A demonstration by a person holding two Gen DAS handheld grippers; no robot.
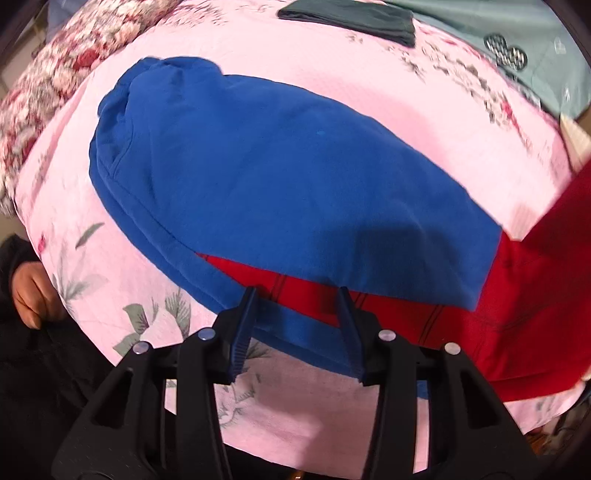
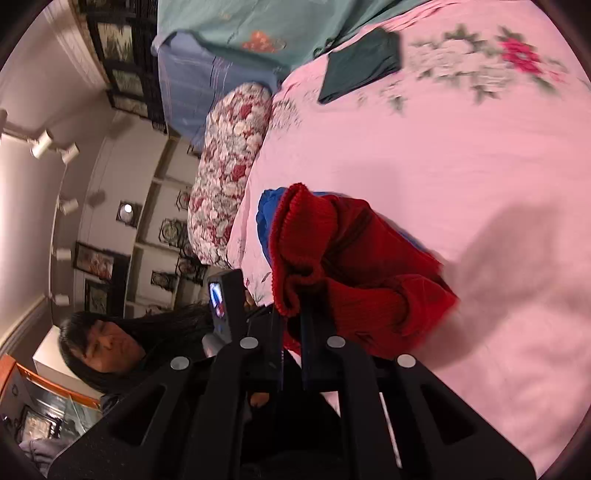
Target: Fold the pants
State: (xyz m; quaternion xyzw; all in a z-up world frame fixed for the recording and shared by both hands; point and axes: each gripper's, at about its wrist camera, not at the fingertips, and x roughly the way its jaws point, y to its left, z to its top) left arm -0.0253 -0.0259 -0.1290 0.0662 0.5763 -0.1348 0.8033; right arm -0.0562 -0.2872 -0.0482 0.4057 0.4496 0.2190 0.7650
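Blue pants lie folded on the pink bedspread, their lower part over a red garment. My left gripper is open just above the near edge of the blue pants and holds nothing. In the right wrist view my right gripper is shut on the ribbed cuff of the red knit garment and holds it lifted off the bed. A bit of the blue pants shows behind the red fabric.
A dark green folded garment lies at the far side of the bed, also in the right wrist view. A floral bolster lies along the bed's edge. A teal blanket lies beyond. The person's head is near the right gripper.
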